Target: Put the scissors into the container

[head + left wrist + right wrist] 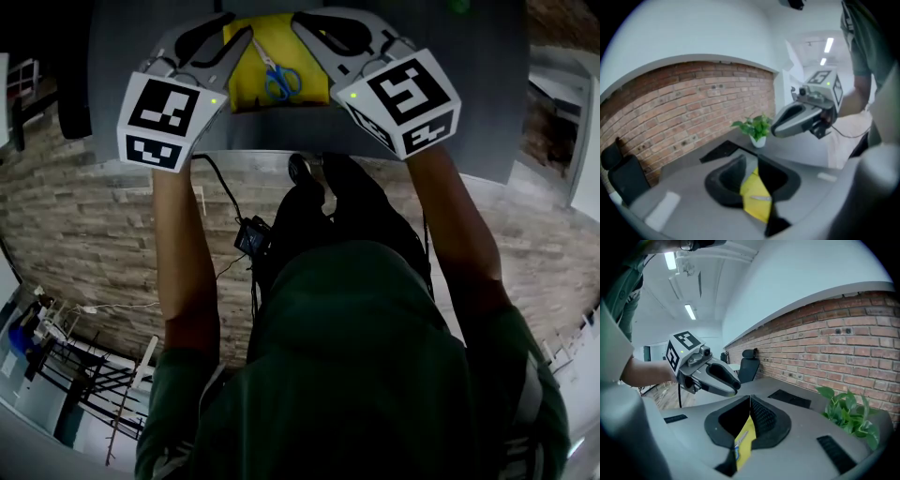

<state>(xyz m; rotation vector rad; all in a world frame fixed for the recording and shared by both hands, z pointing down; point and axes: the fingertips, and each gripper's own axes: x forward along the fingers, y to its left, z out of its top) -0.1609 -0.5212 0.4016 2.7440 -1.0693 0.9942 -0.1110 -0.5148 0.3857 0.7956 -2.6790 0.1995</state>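
Blue-handled scissors (278, 80) lie inside the yellow container (246, 89) on the grey table (487, 112). My left gripper (239, 28) hovers over the container's left edge and my right gripper (302, 21) over its right edge, both clear of the scissors. In the left gripper view, my left gripper (749, 159) has a narrow gap between its tips with nothing in it; the yellow container (757, 206) and a scissor blade (758, 198) show below. In the right gripper view, my right gripper (750, 398) has its tips touching, empty, with the scissors (739, 442) beyond.
A potted plant (757, 129) (848, 413) stands at the table's far side by the brick wall (693, 108). A white block (663, 211) lies on the table. Black office chairs (749, 364) stand beside it. The table's near edge (328, 150) runs just past my hands.
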